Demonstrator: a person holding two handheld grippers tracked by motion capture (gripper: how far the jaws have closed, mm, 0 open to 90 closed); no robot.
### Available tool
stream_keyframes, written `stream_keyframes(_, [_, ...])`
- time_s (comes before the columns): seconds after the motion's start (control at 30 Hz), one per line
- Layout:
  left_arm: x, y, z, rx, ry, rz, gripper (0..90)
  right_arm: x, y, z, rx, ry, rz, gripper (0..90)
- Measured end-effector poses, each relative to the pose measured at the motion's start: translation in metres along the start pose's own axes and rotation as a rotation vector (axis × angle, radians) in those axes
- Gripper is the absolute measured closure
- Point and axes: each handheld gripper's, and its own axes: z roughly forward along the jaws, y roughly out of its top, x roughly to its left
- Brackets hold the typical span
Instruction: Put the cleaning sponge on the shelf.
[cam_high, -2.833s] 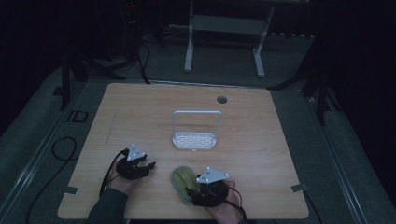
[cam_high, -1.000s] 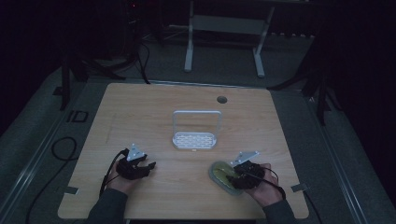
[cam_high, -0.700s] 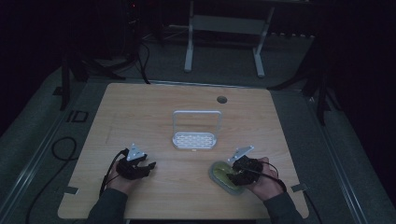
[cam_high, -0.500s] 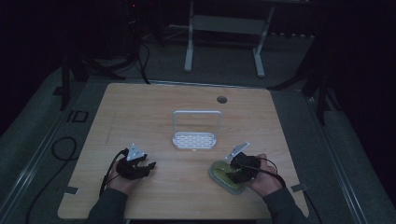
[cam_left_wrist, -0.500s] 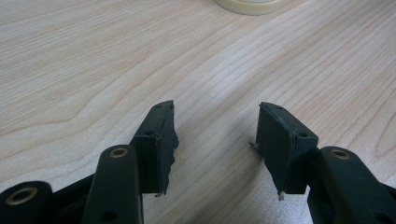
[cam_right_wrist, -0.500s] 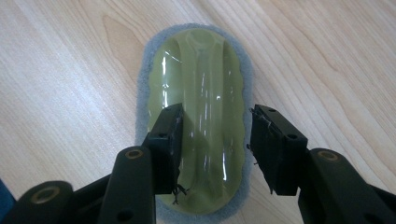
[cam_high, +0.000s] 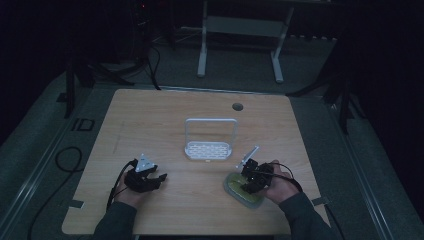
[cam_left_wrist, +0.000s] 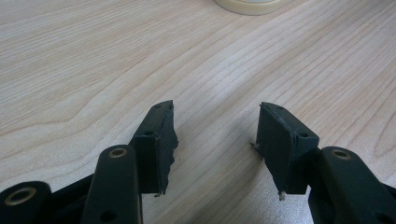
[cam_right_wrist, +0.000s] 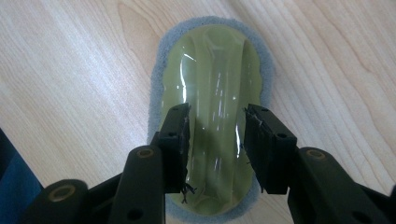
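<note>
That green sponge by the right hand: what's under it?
The sponge lies flat on the wooden table, its grey pad showing as a rim around the green top. Whatever lies beneath its middle is covered.

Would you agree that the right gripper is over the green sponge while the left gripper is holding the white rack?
Not quite: the left gripper holds nothing. The left gripper view shows bare table between its open jaws, and the white rack stands apart in the high view. The right gripper is indeed over the green sponge.
</note>
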Motion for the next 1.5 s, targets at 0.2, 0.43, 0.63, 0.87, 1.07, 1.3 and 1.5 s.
stream_keyframes(0.2, [0.000, 0.000, 0.000, -0.001, -0.002, -0.002, 46.8, -0.002, 0.005, 0.004, 0.046, 0.005, -0.020, 61.5])
stream_keyframes(0.43, [0.000, 0.000, 0.000, -0.001, -0.002, -0.001, 46.7, -0.002, 0.011, 0.008, 0.082, 0.014, -0.024, 63.6])
stream_keyframes(0.63, [0.000, 0.000, 0.000, -0.001, -0.001, -0.001, 46.6, -0.003, 0.017, 0.009, 0.113, 0.019, -0.046, 64.9])
stream_keyframes(0.87, [0.000, 0.000, 0.000, -0.001, -0.003, 0.000, 46.5, -0.006, 0.020, 0.008, 0.121, 0.031, -0.049, 63.0])
stream_keyframes(1.07, [0.000, 0.000, 0.000, 0.000, -0.003, 0.000, 46.3, -0.007, 0.023, 0.008, 0.154, 0.053, -0.056, 67.7])
stream_keyframes(1.3, [0.000, 0.000, 0.000, 0.000, -0.003, 0.001, 46.3, -0.007, 0.026, 0.008, 0.169, 0.055, -0.088, 70.9])
stream_keyframes(1.5, [0.000, 0.000, 0.000, -0.002, -0.003, -0.002, 46.3, -0.005, 0.026, 0.006, 0.158, 0.041, -0.129, 71.1])
